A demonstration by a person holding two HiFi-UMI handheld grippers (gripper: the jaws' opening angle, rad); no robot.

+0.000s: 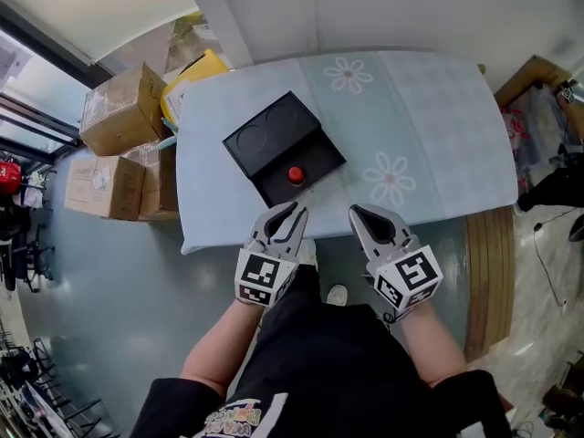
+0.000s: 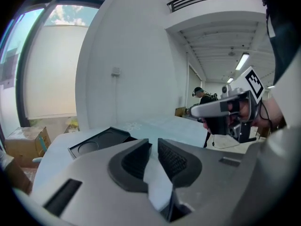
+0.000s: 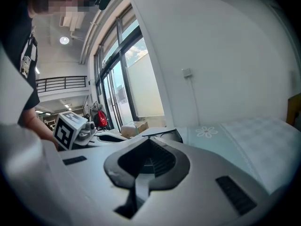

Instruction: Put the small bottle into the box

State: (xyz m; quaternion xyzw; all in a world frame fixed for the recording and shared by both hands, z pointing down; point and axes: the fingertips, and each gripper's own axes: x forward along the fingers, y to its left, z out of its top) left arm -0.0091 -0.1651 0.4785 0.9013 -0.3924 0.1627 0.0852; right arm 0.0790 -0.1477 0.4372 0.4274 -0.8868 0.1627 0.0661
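A black box [image 1: 285,147] lies open on the pale blue tablecloth [image 1: 411,117], its lid with two round recesses towards the back left. The small bottle, seen as a red cap [image 1: 296,174], stands inside the box's near part. My left gripper [image 1: 296,211] hovers at the table's near edge just in front of the box, jaws a narrow gap apart with nothing between them [image 2: 154,141]. Beside it, my right gripper [image 1: 356,212] has its jaws closed together and is empty [image 3: 149,141]. The box [image 2: 99,141] also shows low in both gripper views [image 3: 165,134].
Cardboard boxes [image 1: 119,108] and a yellow bag [image 1: 199,69] crowd the floor left of the table. A wooden board [image 1: 486,272] stands at the right. A person [image 2: 204,98] stands far off across the room.
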